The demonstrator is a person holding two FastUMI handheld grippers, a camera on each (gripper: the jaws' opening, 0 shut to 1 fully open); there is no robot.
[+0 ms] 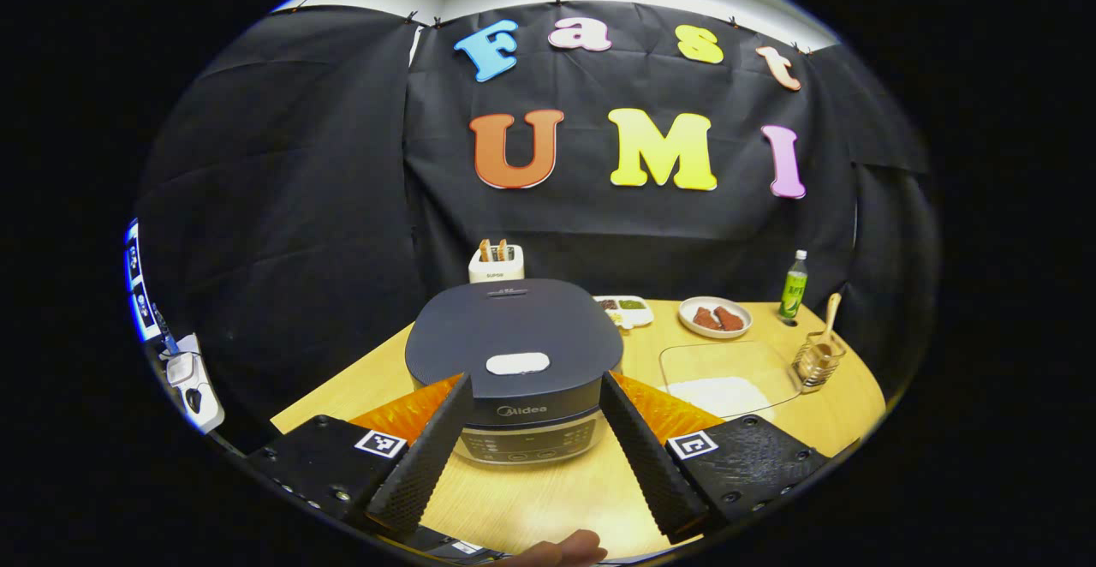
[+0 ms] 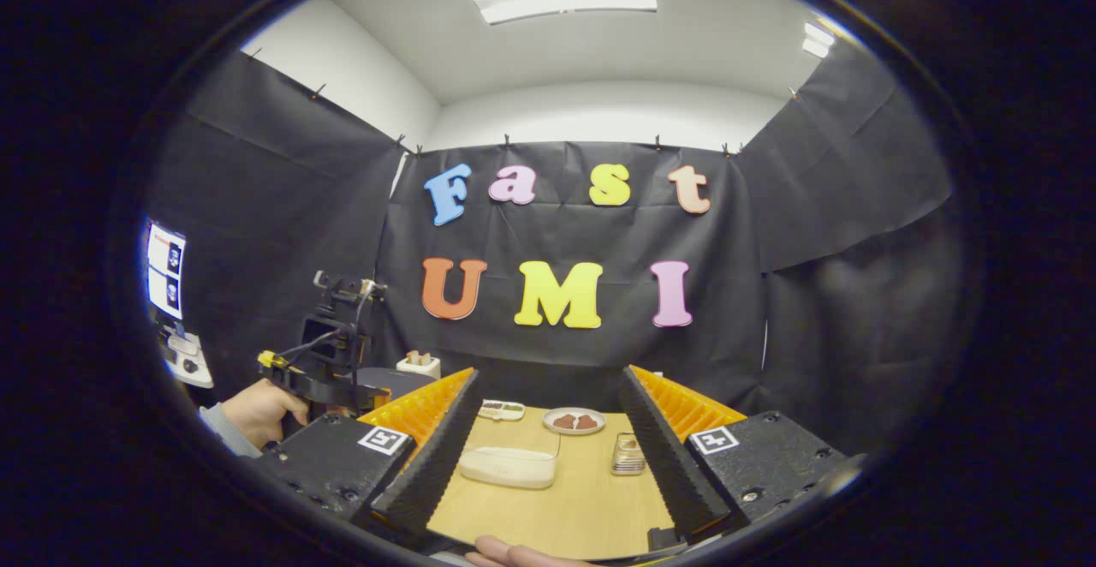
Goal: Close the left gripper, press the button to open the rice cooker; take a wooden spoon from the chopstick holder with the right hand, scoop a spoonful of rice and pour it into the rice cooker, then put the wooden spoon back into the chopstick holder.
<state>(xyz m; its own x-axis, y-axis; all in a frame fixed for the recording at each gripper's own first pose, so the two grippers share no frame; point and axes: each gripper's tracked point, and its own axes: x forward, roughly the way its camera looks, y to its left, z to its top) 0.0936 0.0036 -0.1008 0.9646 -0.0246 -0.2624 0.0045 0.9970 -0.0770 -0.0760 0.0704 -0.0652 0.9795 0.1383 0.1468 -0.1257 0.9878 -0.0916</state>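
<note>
In the left gripper view, the left gripper (image 1: pixel 535 443) sat at the bottom of the frame with its fingers (image 1: pixel 424 456) spread wide, holding nothing. Between them, at the centre of the frame, stood the rice cooker (image 1: pixel 514 361) on the bench (image 1: pixel 548 490), its lid down and the pale button (image 1: pixel 517 363) on top untouched. Right of the cooker lay a clear tray of rice (image 1: pixel 728 378), and just beside that, at the right, the holder (image 1: pixel 818 360) stood with the spoon (image 1: pixel 826 327) upright in it. Behind were a plate (image 1: pixel 715 317), a green bottle (image 1: pixel 794 286) and a white toaster (image 1: pixel 496 263). In the right gripper view, the right gripper (image 2: pixel 548 464) also had its fingers (image 2: pixel 664 456) wide apart and empty. Between them the rice tray (image 2: pixel 509 467) lay low in the frame, with the holder (image 2: pixel 629 454) near the right finger and the plate (image 2: pixel 574 420) farther back. At the left a hand (image 2: pixel 257 413) held the left gripper (image 2: pixel 330 353) over the cooker (image 2: pixel 390 376).
</note>
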